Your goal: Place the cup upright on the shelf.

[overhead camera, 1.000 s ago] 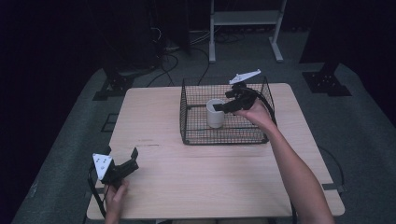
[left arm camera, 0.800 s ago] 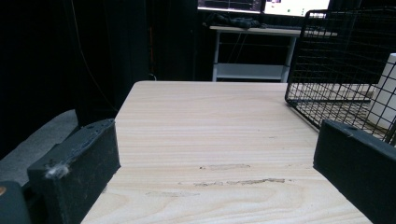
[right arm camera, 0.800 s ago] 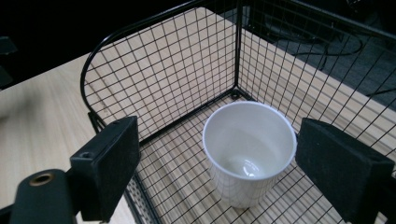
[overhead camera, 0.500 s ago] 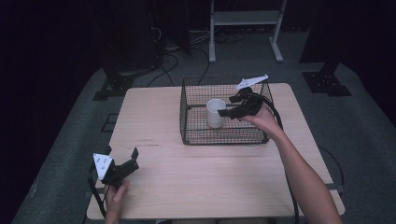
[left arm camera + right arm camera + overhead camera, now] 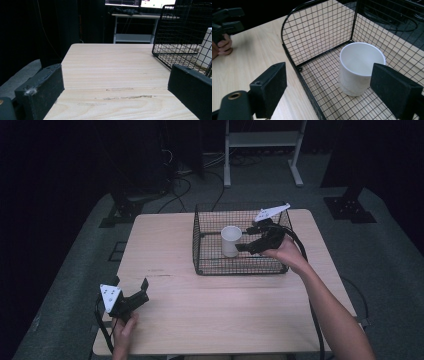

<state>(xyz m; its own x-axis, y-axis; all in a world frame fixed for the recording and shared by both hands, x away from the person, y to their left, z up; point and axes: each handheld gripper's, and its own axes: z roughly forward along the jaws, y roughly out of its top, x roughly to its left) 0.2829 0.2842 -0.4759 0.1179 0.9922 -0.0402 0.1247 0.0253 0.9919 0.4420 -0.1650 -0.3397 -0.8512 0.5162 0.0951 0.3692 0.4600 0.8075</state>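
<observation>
One white cup [image 5: 359, 68], empty and upright, stands in the wire basket [image 5: 317, 32].

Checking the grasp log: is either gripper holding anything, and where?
Nothing is held. Both grippers are open; the right gripper stands apart from the white cup.

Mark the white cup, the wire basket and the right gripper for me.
white cup [image 5: 359, 70]: right gripper view, on its outer side wall.
wire basket [image 5: 239, 270]: high view, on its near wall's bottom rim.
right gripper [image 5: 245, 247]: high view, midway between its fingertips.
</observation>
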